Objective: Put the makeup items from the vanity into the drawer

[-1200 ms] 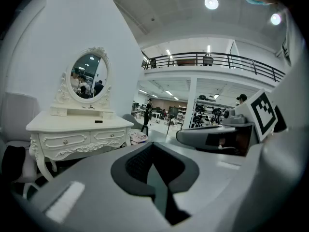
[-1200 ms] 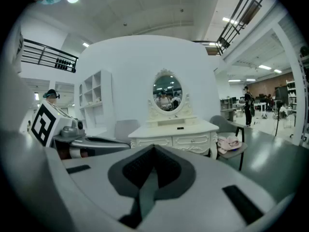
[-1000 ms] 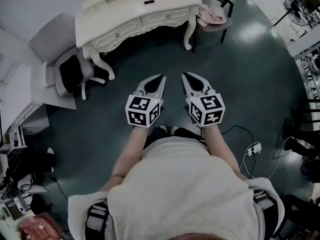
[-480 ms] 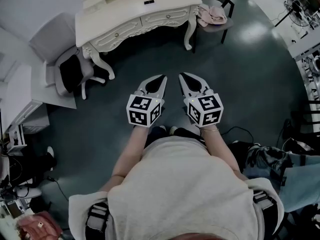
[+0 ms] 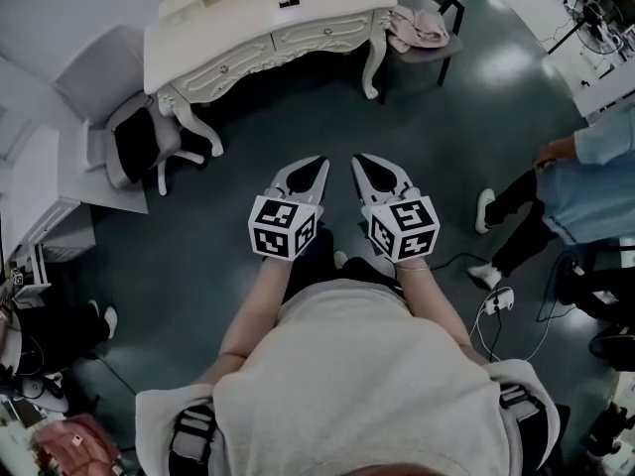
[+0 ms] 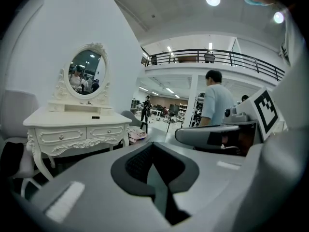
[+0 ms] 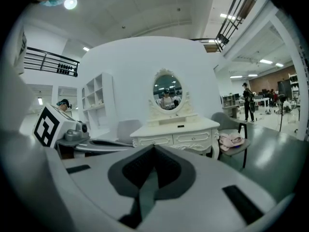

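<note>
The white ornate vanity stands at the top of the head view, both front drawers shut. A small dark item lies on its top, too small to tell more. My left gripper and right gripper hang side by side over the dark floor, well short of the vanity, both shut and empty. The left gripper view has its shut jaw tips below the vanity and oval mirror. In the right gripper view the shut tips point at the vanity.
A grey chair with a pink cloth stands right of the vanity, and a pale chair with a black cushion to its left. A person in light blue walks at the right. A power strip and cables lie on the floor.
A person in light blue has walked into the right of the head view and moved up the frame. Both grippers stay shut; they have shifted only slightly.
</note>
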Demonstrator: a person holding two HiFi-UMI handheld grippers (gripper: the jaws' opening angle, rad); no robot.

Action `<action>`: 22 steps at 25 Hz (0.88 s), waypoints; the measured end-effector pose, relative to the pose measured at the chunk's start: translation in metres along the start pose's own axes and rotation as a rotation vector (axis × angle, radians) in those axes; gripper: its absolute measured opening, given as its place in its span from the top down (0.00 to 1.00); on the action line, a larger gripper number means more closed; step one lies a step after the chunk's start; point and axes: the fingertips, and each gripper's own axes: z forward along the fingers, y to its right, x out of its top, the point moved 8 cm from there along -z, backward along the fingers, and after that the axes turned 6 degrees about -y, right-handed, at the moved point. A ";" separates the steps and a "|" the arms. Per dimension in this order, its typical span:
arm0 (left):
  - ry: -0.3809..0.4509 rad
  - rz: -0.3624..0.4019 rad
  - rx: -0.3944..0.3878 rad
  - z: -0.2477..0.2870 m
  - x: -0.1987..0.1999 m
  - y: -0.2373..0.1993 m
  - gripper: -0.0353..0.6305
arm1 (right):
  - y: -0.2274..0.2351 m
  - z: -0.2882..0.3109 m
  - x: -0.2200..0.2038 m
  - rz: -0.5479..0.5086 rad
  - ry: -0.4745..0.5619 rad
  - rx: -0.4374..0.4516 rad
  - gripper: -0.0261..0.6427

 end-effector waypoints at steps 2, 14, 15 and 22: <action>-0.015 -0.004 -0.009 0.007 -0.002 0.001 0.93 | 0.006 0.004 -0.004 0.018 -0.015 0.000 0.97; -0.005 -0.015 -0.015 0.074 0.034 -0.072 0.93 | 0.062 0.074 0.028 0.029 -0.006 -0.039 0.96; -0.004 -0.015 -0.017 0.082 0.040 -0.083 0.93 | 0.068 0.087 0.035 0.024 -0.002 -0.041 0.97; 0.017 0.001 -0.022 0.130 0.099 -0.177 0.93 | 0.101 0.190 0.097 0.002 0.024 -0.043 0.96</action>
